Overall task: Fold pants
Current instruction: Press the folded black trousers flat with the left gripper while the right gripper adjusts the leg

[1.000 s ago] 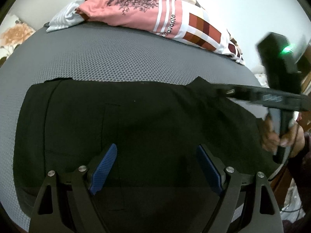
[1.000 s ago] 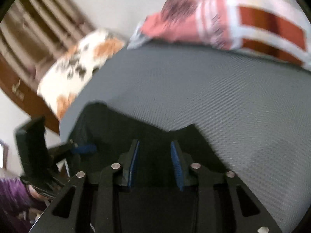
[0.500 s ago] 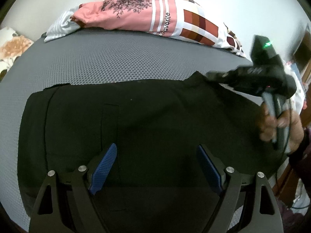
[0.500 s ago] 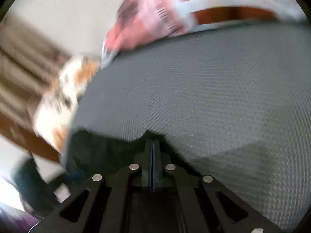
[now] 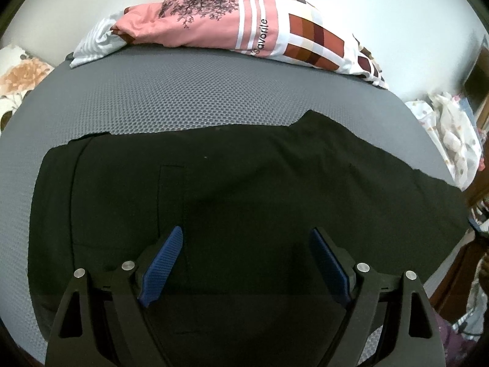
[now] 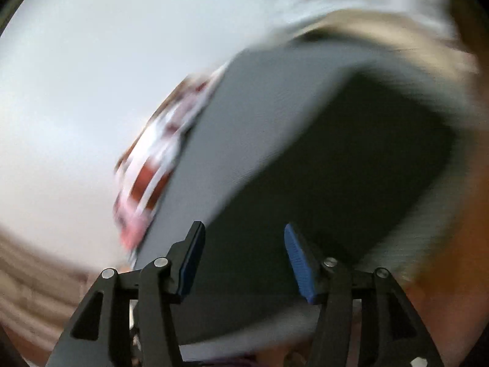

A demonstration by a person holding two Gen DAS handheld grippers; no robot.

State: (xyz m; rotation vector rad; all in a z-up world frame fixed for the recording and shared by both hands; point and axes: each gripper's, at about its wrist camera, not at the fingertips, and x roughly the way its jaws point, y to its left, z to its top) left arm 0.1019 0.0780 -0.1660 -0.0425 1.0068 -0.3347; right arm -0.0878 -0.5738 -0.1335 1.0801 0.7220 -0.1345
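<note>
Black pants (image 5: 244,189) lie flat across the grey mesh mattress (image 5: 198,98), stretching from the left side to the right edge. My left gripper (image 5: 244,253) is open and empty, low over the near part of the pants. In the right wrist view, which is heavily blurred, my right gripper (image 6: 244,253) is open and empty, tilted, with the dark pants (image 6: 351,177) and the mattress (image 6: 244,116) ahead of it. The right gripper is out of the left wrist view.
A pink, white and brown patterned bedcover (image 5: 244,27) is bunched at the far edge of the mattress against the white wall. A floral pillow (image 5: 18,76) lies at the left. White patterned cloth (image 5: 452,131) hangs at the right edge.
My right gripper was shut on the pants' far right corner half a second ago; it has let go, opened and swung away fast. It has left the left wrist view. The left gripper has barely moved.
</note>
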